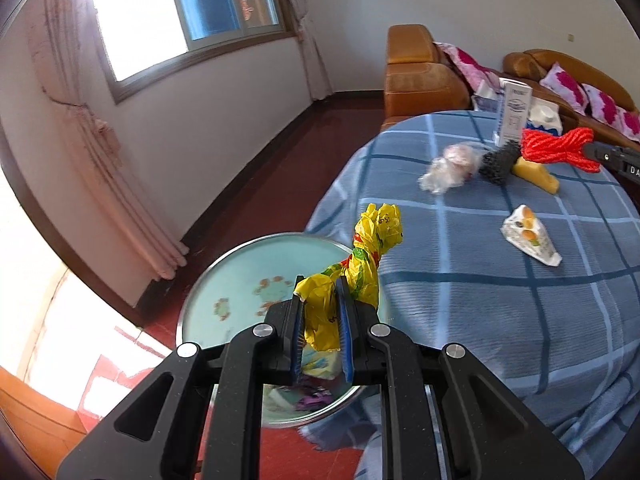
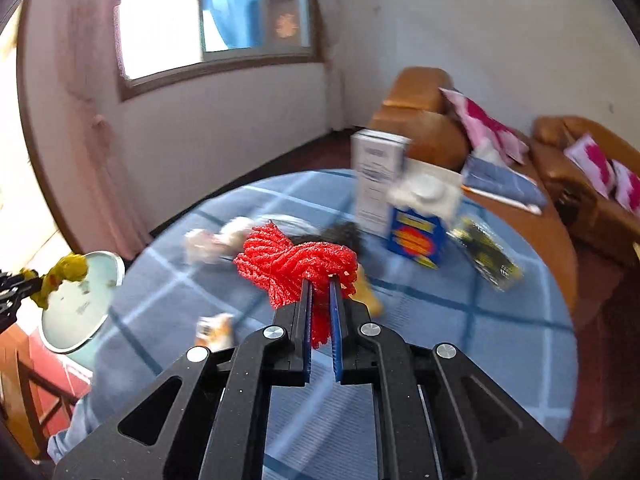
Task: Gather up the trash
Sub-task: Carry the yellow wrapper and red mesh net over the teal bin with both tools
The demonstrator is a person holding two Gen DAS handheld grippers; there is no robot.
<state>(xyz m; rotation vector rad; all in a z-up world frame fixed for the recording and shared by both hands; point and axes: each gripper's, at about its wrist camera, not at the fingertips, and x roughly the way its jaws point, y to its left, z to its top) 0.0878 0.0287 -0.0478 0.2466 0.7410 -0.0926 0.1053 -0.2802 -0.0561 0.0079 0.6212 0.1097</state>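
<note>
My left gripper [image 1: 319, 285] is shut on a crumpled yellow plastic bag [image 1: 360, 256], held over a round light-blue bin [image 1: 224, 280] beside the table. In the right wrist view that bag [image 2: 66, 272] and the bin [image 2: 80, 312] show at far left. My right gripper [image 2: 320, 280] is shut on a red mesh net bundle [image 2: 292, 264], lifted above the blue checked tablecloth [image 2: 440, 340]. The same red bundle [image 1: 560, 146] appears at the table's far side in the left wrist view. A clear plastic wrapper [image 1: 450, 168], a black mesh piece [image 1: 498, 164], a yellow scrap [image 1: 536, 174] and a white printed wrapper [image 1: 528, 238] lie on the cloth.
A white carton [image 2: 378, 180], a blue and yellow box [image 2: 418, 236] and a dark packet [image 2: 486, 258] stand at the table's far end. An orange sofa [image 1: 420, 76] with pink cushions lies behind. Red floor and a curtained window wall are to the left.
</note>
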